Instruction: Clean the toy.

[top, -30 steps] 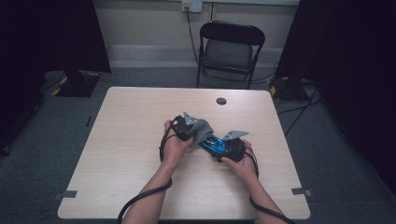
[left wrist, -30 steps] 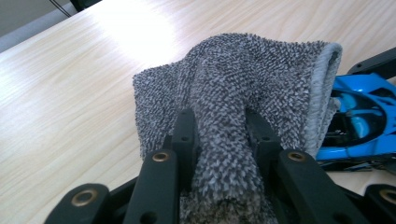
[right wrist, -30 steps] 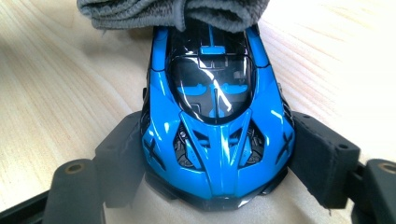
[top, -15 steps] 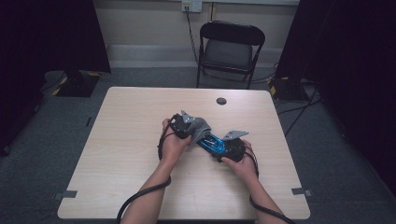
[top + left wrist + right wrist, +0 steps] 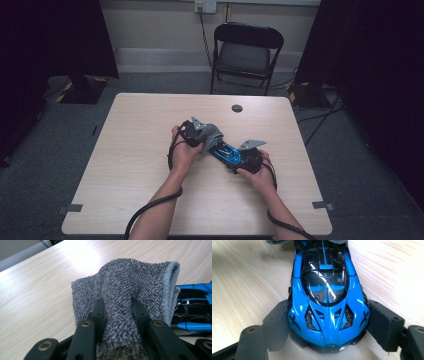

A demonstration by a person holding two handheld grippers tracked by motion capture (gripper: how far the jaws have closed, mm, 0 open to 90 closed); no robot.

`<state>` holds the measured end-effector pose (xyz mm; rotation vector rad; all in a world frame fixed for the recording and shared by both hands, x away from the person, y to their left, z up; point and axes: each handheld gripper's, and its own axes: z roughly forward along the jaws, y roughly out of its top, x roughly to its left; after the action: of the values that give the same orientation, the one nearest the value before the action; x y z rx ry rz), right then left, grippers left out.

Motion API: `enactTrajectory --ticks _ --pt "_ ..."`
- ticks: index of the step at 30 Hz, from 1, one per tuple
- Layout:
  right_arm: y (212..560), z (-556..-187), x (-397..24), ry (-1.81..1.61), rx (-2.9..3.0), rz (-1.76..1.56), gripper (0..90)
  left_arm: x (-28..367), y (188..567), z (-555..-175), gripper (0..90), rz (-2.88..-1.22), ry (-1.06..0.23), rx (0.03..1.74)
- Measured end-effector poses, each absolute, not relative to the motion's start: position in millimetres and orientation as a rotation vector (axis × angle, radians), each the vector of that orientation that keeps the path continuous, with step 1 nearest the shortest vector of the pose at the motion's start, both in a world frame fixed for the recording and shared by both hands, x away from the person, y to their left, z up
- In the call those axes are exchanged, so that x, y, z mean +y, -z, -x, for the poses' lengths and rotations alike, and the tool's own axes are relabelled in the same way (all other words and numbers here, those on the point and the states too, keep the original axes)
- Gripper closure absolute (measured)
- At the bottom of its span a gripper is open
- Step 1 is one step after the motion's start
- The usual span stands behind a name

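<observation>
At the middle of the counter (image 5: 150, 165), the right claw (image 5: 328, 322) grips the blue toy car (image 5: 328, 297) by its flanks; a rigid, glossy shell like this probably slips unless clamped across the body sides, as here. The left claw (image 5: 117, 315) is closed on a bunched fold of the grey cloth (image 5: 130, 285), soft and limp, which lies against the car's far end, at the right edge of the left gripper view

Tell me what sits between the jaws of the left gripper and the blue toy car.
A grey cloth: the left gripper pinches a fold of it, and the rest hangs between the jaws and the blue toy car, as the left gripper view shows.
</observation>
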<state>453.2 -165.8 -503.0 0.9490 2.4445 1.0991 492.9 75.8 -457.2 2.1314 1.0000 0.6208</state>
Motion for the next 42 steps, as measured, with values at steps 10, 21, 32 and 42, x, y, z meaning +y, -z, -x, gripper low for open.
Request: enactTrajectory --ticks 10,21,32,42 --pt "503 -453 -166 -1.1 2.445 -0.949 25.3 89 464 -498 70.0 -2.134 -0.614 1.047" --pt "503 -453 -166 -1.1 2.445 -0.949 25.3 95 468 -501 70.0 -2.134 -0.62 1.069" --pt "503 -453 -166 -1.099 2.444 -0.949 25.3 113 471 -501 70.0 -2.138 -0.615 1.104" --pt "503 -453 -166 -1.099 2.444 -0.949 25.3 133 469 -494 70.0 -2.123 -0.628 1.134"
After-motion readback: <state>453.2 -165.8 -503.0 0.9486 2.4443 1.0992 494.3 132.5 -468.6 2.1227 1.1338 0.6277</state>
